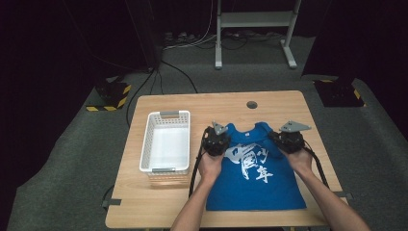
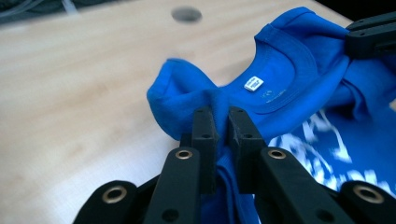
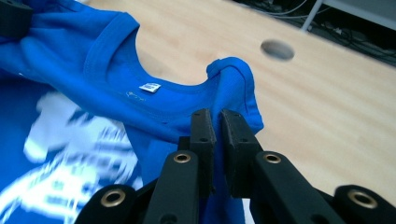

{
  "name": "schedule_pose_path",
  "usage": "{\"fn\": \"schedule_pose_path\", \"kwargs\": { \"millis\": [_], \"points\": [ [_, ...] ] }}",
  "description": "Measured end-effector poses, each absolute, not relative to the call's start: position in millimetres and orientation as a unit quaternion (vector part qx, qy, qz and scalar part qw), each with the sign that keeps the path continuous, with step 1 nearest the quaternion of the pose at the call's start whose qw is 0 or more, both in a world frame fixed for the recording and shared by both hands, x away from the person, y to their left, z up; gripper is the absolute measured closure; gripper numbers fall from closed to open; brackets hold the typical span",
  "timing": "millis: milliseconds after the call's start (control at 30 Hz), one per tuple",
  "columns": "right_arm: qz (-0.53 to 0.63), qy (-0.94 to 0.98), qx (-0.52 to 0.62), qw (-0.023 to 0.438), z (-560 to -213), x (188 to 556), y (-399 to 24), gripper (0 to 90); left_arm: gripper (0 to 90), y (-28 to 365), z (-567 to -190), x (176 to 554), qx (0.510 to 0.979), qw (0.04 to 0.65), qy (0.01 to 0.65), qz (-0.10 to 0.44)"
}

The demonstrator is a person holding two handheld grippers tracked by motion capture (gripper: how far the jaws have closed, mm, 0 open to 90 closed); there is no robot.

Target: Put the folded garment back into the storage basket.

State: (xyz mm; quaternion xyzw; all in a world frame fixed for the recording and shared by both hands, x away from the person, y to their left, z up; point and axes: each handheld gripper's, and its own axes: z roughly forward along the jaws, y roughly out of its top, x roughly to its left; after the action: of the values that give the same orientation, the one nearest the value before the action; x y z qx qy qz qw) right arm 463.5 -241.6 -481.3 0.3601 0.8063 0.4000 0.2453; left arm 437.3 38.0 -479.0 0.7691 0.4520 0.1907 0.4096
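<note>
Two hand-held grippers pinch the shoulders of a blue shirt on a wooden table.

The blue cotton T-shirt with white brush-style lettering [image 1: 255, 168] lies front side up on the light wooden table [image 1: 144, 202], its hem toward the person and its neckline toward the far edge. The left hand-held gripper [image 2: 223, 122] has its black jaws closed on a bunched fold of fabric at one shoulder, and the right hand-held gripper [image 3: 215, 122] is clamped the same way on the other shoulder, just beside the collar with its small white label [image 3: 149, 87]. Both pinched shoulders stand raised off the tabletop while the shirt's body lies flat. A white slotted plastic basket [image 1: 166, 142] stands near the shirt, on the left gripper's side. A round dark hole [image 1: 251, 104] sits in the tabletop beyond the collar.
</note>
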Motion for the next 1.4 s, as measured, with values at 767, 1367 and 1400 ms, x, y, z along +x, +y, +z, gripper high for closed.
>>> {"fn": "schedule_pose_path", "kwargs": {
  "millis": [767,1367,1400],
  "points": [
    [0.330,0.842,0.366,0.222,-523.5,492.7,-222.7,83.1,82.8,40.9,-513.5,473.6,0.758,0.383,0.498,0.174],
    [0.359,0.839,0.341,0.225,-535.8,440.7,-231.7,82.5,81.2,46.4,-534.8,421.8,0.775,0.381,0.468,0.185],
    [0.360,0.839,0.340,0.226,-536.3,441.0,-232.2,82.4,81.1,46.0,-536.3,421.9,0.775,0.383,0.466,0.188]
  ]
}}
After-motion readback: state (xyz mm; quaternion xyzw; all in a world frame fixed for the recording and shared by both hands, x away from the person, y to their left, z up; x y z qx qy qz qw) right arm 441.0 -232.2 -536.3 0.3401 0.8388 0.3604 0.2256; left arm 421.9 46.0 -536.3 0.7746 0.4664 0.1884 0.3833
